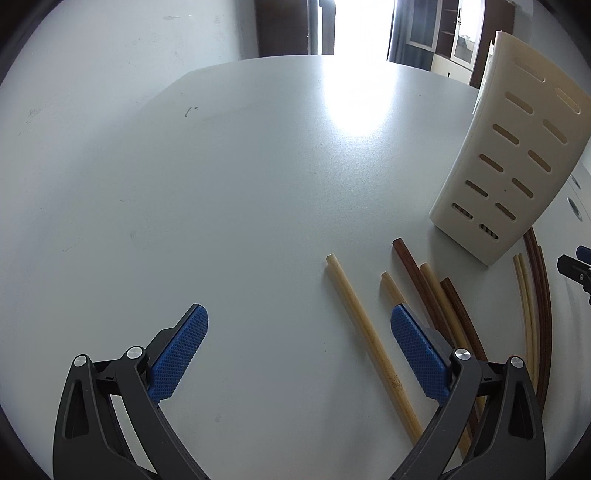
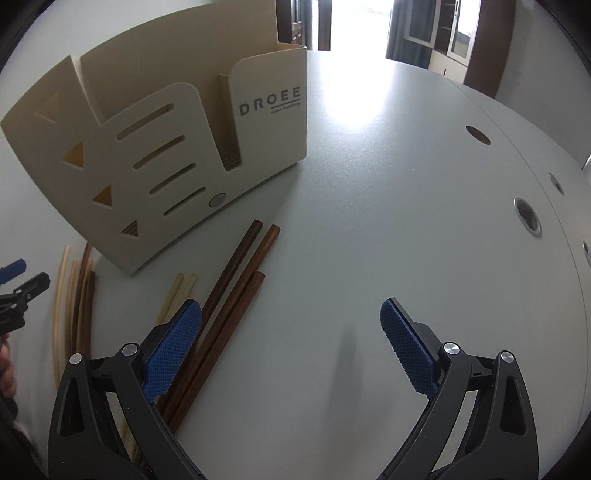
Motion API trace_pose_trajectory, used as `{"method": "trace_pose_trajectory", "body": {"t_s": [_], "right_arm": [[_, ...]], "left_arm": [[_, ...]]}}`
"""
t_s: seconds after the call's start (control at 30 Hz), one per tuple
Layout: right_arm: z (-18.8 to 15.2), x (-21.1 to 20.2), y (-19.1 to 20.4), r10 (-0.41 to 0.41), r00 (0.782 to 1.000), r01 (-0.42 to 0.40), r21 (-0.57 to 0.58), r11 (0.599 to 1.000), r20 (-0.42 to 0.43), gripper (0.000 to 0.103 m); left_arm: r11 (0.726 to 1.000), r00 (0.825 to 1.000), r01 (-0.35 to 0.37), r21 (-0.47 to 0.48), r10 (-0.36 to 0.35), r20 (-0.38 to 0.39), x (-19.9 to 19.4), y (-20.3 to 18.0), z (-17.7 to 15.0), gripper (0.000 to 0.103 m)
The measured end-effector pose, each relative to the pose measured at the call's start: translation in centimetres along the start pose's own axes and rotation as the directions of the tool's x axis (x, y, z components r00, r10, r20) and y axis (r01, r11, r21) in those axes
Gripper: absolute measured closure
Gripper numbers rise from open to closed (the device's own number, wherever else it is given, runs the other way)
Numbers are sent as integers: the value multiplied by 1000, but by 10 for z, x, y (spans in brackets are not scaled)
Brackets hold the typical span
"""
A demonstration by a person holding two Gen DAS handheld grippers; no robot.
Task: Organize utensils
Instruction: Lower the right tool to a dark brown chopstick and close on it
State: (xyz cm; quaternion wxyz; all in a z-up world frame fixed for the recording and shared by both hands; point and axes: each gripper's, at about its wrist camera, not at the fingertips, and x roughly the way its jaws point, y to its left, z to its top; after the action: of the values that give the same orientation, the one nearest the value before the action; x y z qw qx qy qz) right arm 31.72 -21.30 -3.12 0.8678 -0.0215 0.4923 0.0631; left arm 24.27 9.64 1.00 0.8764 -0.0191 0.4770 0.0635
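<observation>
A cream slotted utensil holder (image 2: 177, 147) marked DROEE stands on the grey table; its side also shows in the left wrist view (image 1: 506, 166). Light bamboo chopsticks (image 1: 365, 332) and dark brown chopsticks (image 1: 417, 273) lie loose in front of it. In the right wrist view dark chopsticks (image 2: 236, 284) and light ones (image 2: 181, 291) lie by the holder's base, with more (image 2: 79, 295) at the far left. My left gripper (image 1: 299, 325) is open and empty above the table, one light chopstick between its fingers. My right gripper (image 2: 291, 317) is open and empty, right of the dark chopsticks.
The grey table (image 2: 388, 221) has round cable holes (image 2: 528, 216) along its right side. Cabinets and a bright doorway (image 1: 362, 26) stand beyond the far edge. The right gripper's tip shows at the left wrist view's right edge (image 1: 576, 266).
</observation>
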Motion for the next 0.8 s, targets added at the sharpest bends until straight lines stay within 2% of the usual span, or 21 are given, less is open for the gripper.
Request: {"method": "trace_pose_trajectory", "body": {"t_s": [0.13,0.4,0.6,0.8], "right_arm": [[3,9,3,-50,999,50,-5,999,-9,5],[3,22,-7,-84,996,85,8,996,-25,5],[2,27,-9,-84,996,84,-3,996,-26,5],[-4,33,-11,-26,999,26,1,1000,-36,5]], "left_arm": [[1000,1000,-8,-15,8,-23,9,4,-2,6],[999,999,-27,-30,26,-29,12,4,-12,6],[998,999,-22,-58,20,-32,14,5,-12,6],[997,999,-16,-77,12,-50,8,-1,-32,6]]}}
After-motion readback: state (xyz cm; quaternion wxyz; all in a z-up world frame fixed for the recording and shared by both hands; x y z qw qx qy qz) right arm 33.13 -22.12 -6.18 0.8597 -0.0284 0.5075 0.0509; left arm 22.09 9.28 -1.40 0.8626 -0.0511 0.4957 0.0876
